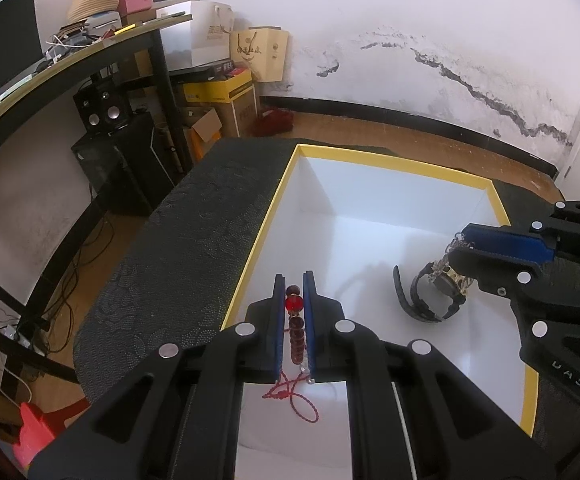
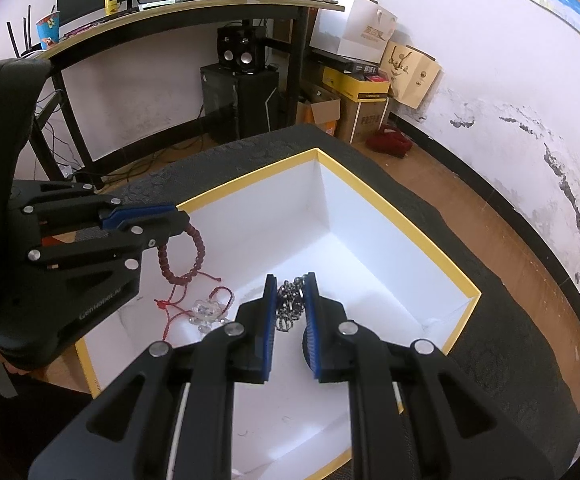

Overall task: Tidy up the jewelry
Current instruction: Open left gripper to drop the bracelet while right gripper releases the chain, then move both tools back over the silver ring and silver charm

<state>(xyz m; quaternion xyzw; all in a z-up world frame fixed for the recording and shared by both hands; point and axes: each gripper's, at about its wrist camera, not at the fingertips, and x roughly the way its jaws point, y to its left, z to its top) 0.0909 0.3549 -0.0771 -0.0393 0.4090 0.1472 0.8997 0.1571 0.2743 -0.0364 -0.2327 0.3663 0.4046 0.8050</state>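
Observation:
My left gripper (image 1: 293,280) is shut on a red bead bracelet (image 1: 294,322), whose red cord (image 1: 290,394) trails onto the floor of a white box with a yellow rim (image 1: 389,158). From the right wrist view, the bead bracelet (image 2: 188,256) hangs from the left gripper (image 2: 182,220) over the box's left part, above a clear crystal piece (image 2: 206,312). My right gripper (image 2: 291,280) is shut on a silver chain bracelet (image 2: 288,304) inside the box (image 2: 409,220). In the left wrist view, the right gripper (image 1: 454,246) holds that chain (image 1: 443,270) just above a black watch (image 1: 425,300).
The box rests on a black textured surface (image 1: 194,220) with wooden floor (image 2: 509,240) around it. A cluttered desk (image 2: 194,4), speakers (image 2: 238,50) and cardboard boxes (image 2: 357,92) stand beyond, against a cracked white wall.

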